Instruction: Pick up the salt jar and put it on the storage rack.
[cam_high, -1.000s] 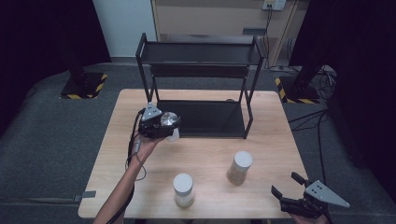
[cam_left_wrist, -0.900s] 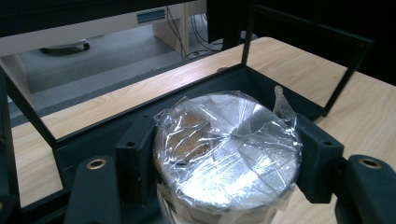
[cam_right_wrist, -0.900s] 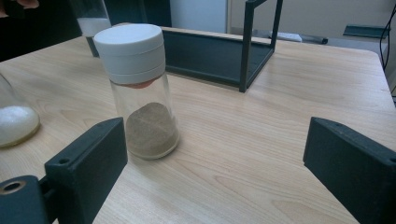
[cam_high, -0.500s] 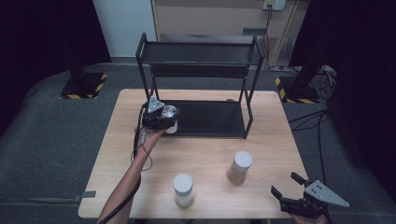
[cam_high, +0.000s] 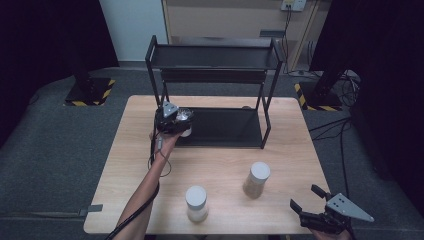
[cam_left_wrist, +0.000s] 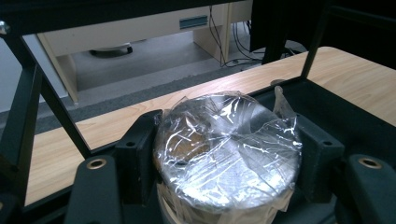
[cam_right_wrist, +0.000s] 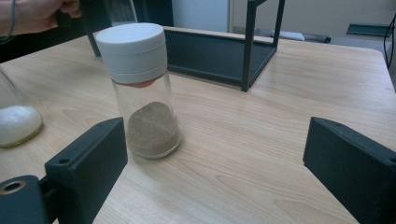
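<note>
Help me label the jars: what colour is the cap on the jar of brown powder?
White, clearest in the right gripper view: the cap tops a clear jar.

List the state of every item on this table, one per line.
Left tongs: shut on the foil-topped jar, at the rack's lower shelf edge.
Right tongs: open, holding nothing.
Brown-powder jar: upright, capped, partly filled.
White-powder jar: upright, capped.
Rack: upright; both shelves bare.
</note>
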